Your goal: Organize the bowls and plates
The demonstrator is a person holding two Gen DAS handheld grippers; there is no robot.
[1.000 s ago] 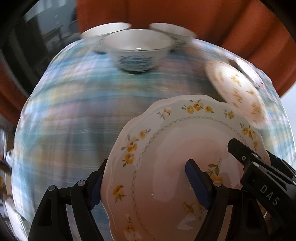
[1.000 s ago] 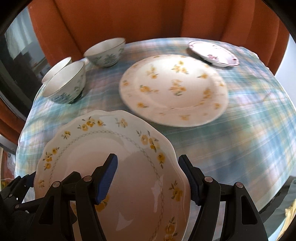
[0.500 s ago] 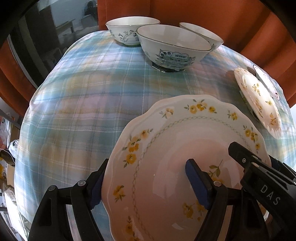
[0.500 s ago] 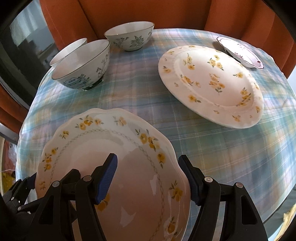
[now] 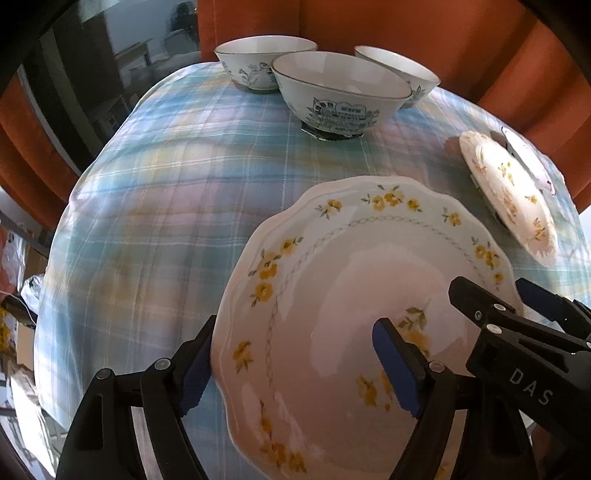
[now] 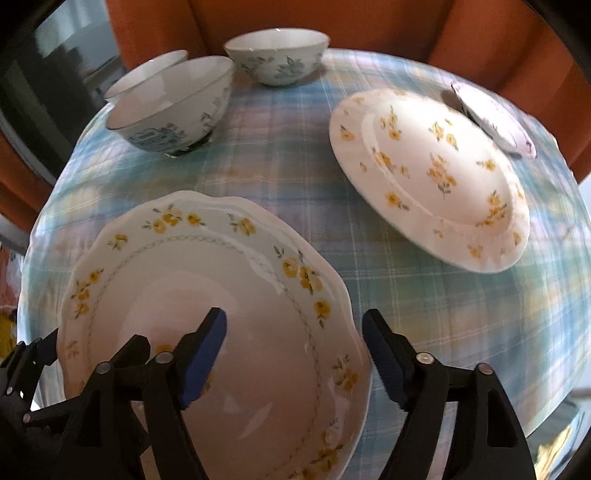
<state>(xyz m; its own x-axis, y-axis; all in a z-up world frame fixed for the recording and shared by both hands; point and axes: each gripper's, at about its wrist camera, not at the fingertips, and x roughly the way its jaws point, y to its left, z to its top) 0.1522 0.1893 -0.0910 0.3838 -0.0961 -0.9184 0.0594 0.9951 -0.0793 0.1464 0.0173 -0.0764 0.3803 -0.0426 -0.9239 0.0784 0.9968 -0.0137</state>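
Orange chairs [image 5: 424, 33] around plaid tablecloth [image 5: 177, 206]

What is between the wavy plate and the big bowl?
Nothing but bare checked tablecloth lies between the wavy plate and the big bowl; both wrist views show it.

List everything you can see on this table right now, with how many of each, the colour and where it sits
Scalloped plate: one, white with yellow flowers, near edge, between both claws.
Round plate: one, white with yellow flowers, right side.
Small dish: one, white with a purplish pattern, far right, behind the round plate.
Bowls: three, white with blue-green patterns, far left.
Tablecloth: one, blue and yellow plaid, covering the table.
Left claw: open, straddling the scalloped plate's left rim.
Right claw: open, straddling its right rim.
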